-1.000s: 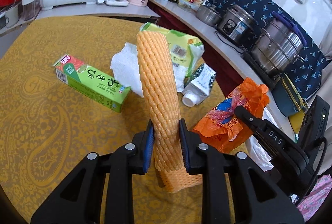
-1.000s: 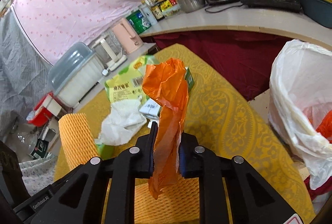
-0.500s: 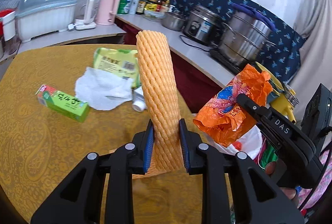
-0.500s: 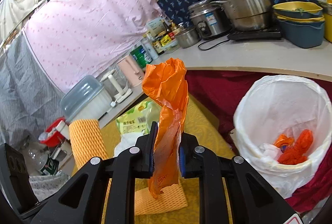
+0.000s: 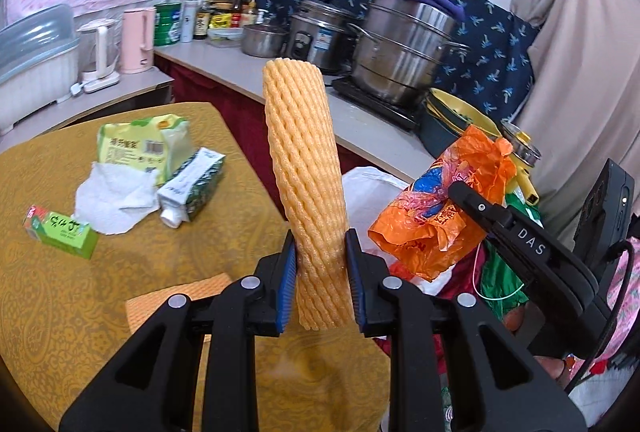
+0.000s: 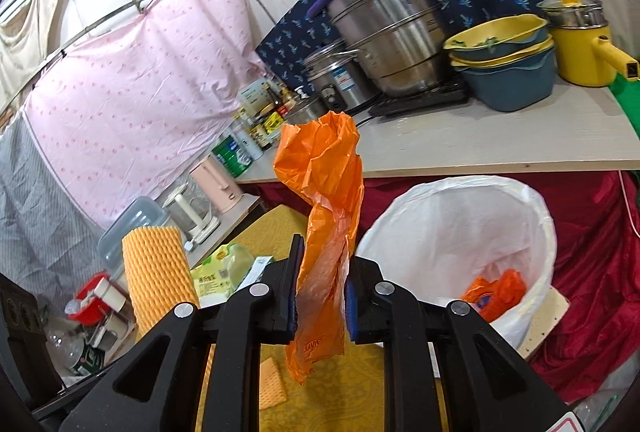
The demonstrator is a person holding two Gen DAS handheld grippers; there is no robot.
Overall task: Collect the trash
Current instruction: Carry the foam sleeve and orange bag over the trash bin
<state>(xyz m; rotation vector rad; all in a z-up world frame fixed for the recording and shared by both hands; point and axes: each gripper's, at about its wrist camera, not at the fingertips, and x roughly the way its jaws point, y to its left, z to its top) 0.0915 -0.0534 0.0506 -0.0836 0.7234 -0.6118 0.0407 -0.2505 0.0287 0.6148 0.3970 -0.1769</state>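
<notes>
Now both loads want carrying right over the white-lined bin (image 6: 460, 232), beyond the bench's (image 5: 60, 312) right edge, before either grip loosens. Left claw (image 5: 320, 272) pinches the springy, ribbed orange foam net sleeve (image 5: 304, 168), upright; right claw (image 6: 322, 292) clamps the thin, crinkled orange plastic bag (image 6: 324, 192), which could drift when dropped.

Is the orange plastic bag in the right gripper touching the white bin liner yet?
Apart. In the right wrist view the orange plastic bag hangs clamped in the right gripper, with dark red cloth showing between it and the white bin liner.
</notes>
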